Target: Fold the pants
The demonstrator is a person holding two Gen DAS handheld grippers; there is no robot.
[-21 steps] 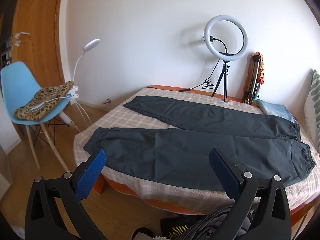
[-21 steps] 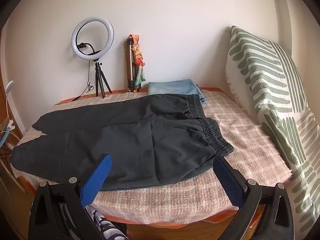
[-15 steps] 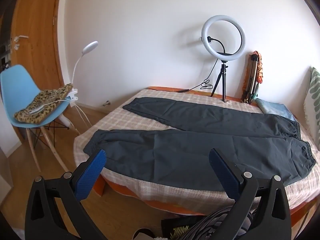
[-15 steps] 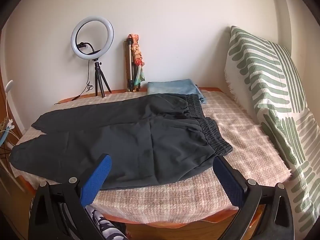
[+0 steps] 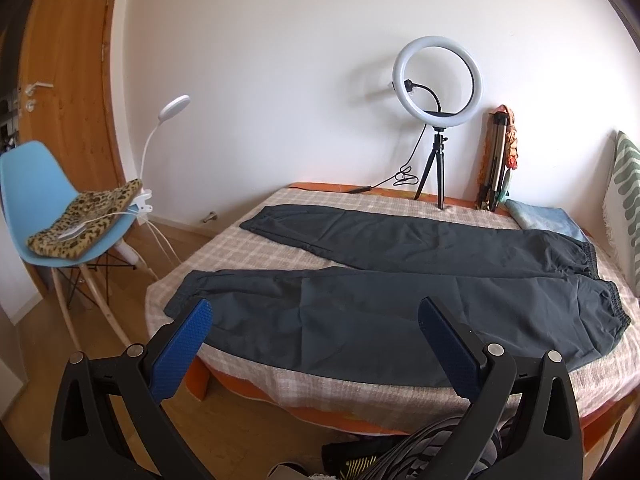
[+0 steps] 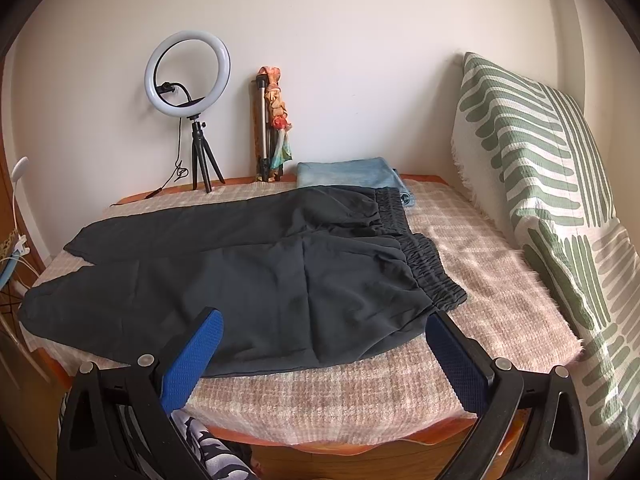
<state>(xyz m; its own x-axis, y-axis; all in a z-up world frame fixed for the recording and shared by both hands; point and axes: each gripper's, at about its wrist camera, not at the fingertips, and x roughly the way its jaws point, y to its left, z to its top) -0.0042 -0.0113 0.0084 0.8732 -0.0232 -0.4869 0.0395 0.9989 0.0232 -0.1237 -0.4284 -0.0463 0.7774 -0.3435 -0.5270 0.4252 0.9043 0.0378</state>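
Note:
Dark grey pants point(image 5: 380, 280) lie flat and spread on a checked bed cover point(image 5: 256, 252), legs apart toward the left, elastic waistband at the right. The right wrist view shows them point(image 6: 248, 264) with the waistband point(image 6: 428, 268) nearest the pillow. My left gripper point(image 5: 316, 332) is open and empty, held off the bed's near edge in front of the near leg. My right gripper point(image 6: 324, 344) is open and empty, in front of the hip part near the waistband.
A ring light on a tripod point(image 5: 438, 80), a folded tripod point(image 5: 496, 160) and a folded blue cloth point(image 5: 544, 218) stand at the bed's far side. A green striped pillow point(image 6: 540, 184) leans at the right. A blue chair point(image 5: 44, 200) with a leopard cloth stands left.
Both views have shifted only slightly; the left gripper has drifted a little. The pants lie as before and both grippers stay open.

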